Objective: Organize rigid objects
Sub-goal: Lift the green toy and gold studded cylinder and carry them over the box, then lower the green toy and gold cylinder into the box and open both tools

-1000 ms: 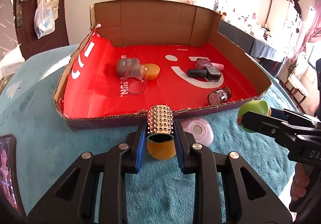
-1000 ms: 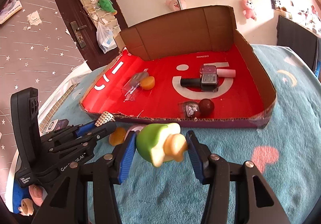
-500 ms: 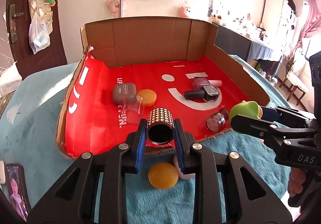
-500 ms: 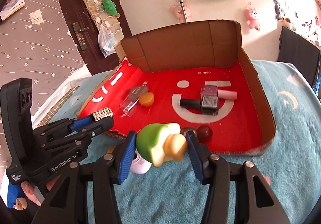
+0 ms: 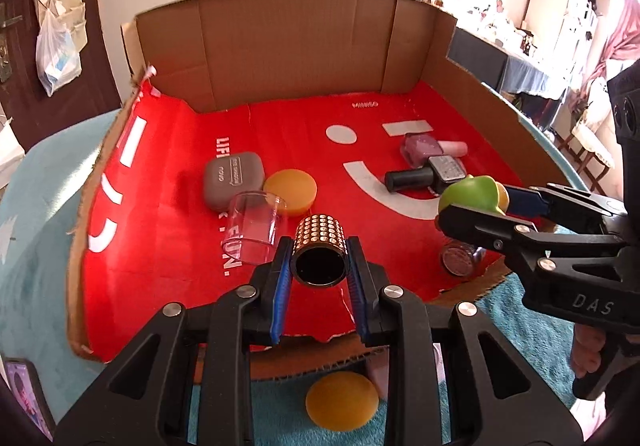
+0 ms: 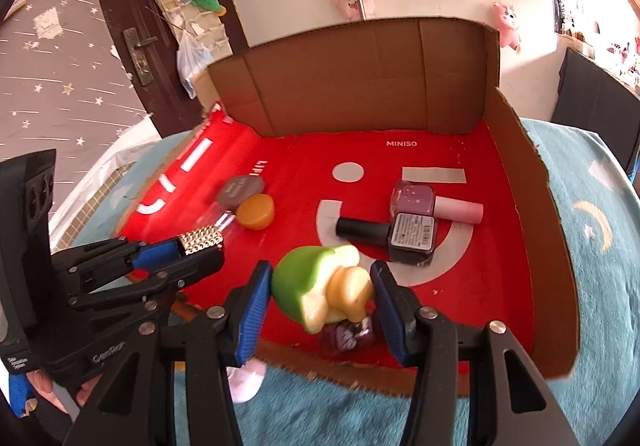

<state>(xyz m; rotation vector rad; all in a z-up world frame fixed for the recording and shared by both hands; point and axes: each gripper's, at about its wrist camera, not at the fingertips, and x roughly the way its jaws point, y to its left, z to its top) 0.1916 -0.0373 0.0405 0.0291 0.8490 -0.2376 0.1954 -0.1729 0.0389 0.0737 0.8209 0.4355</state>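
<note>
My left gripper (image 5: 319,260) is shut on a studded gold cylinder (image 5: 320,242) and hangs over the front left of the red-lined cardboard box (image 5: 280,46). The same cylinder (image 6: 200,242) shows at the left of the right wrist view. My right gripper (image 6: 318,296) is shut on a green and cream toy figure (image 6: 316,286), over the box's front edge. In the left wrist view the toy (image 5: 472,196) is at the right. Inside the box lie a grey case (image 5: 234,184), an orange puck (image 5: 290,192), a clear cup (image 5: 254,226) and nail polish bottles (image 5: 432,170).
A small round jar (image 5: 460,256) lies by the box's front right corner. A second orange puck (image 5: 342,400) and a pink-white object (image 6: 248,380) rest on the teal cloth (image 6: 600,246) in front of the box. A phone (image 5: 24,398) lies at the left.
Both grippers moved forward with their loads, from above the cloth in front of the box to over its front edge. The orange puck on the cloth dropped behind the left gripper.
</note>
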